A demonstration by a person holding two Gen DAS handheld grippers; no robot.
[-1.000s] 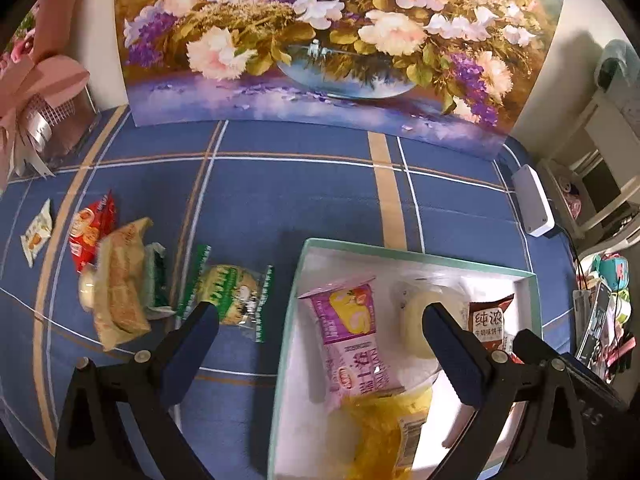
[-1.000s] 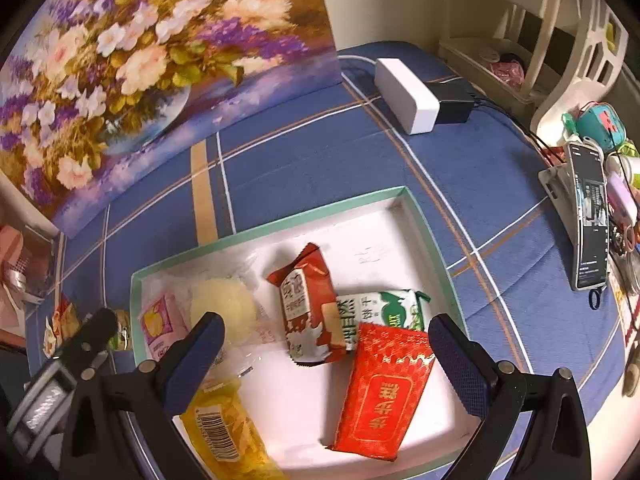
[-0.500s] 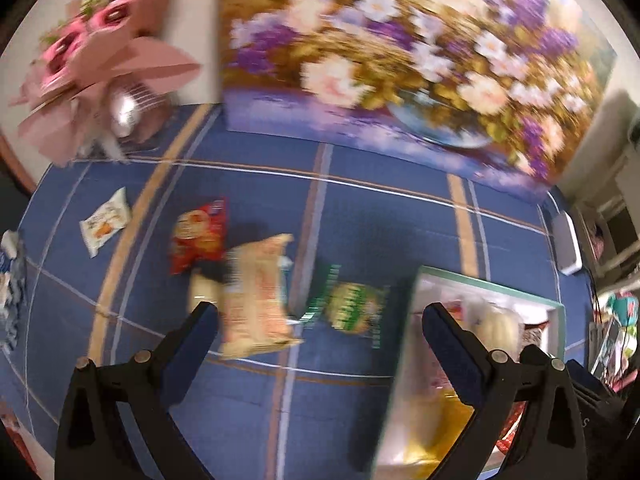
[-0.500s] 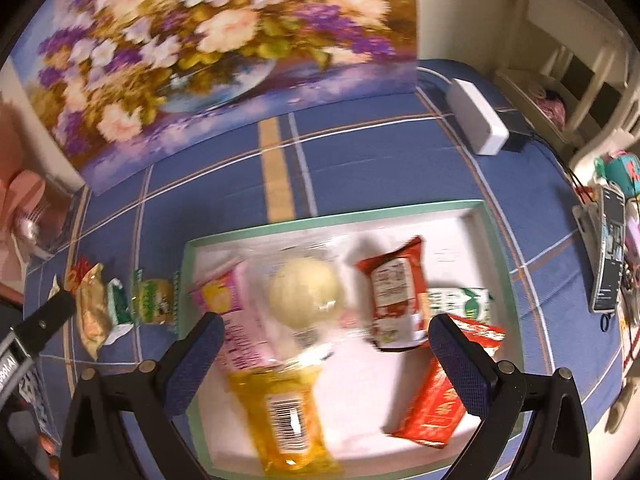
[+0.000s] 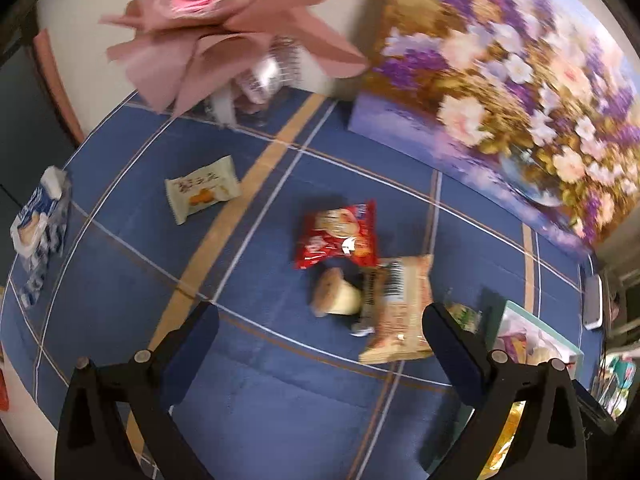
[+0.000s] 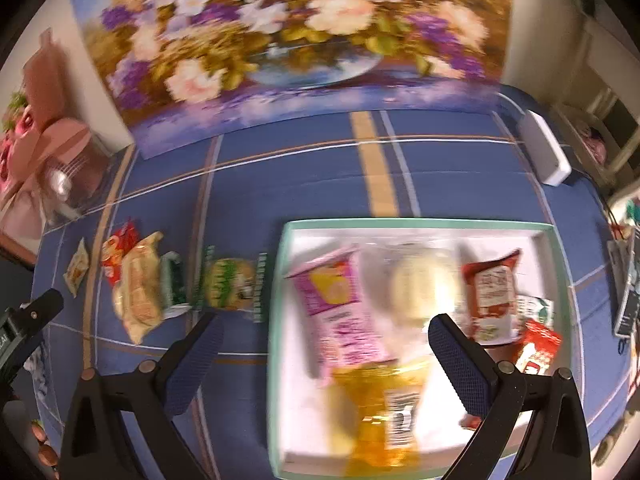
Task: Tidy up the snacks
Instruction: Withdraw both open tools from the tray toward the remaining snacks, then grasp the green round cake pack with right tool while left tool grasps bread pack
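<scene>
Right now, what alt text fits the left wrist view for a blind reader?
The open left gripper hovers over a blue plaid cloth, above a red snack packet, a tan packet and a small round cake. Motion blur softens everything.

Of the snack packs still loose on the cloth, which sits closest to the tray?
The green-and-white round-cookie pack, lying just left of the tray. The tan pack, red pack and small pale pack all sit farther left.

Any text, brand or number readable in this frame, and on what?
Nothing reads clearly.
Cream packet: characters, too blurred.
Red packet: print blurred.
Beige packet: barcode, digits too small.
Pink packet and yellow packet in the tray: motion-blurred.
</scene>
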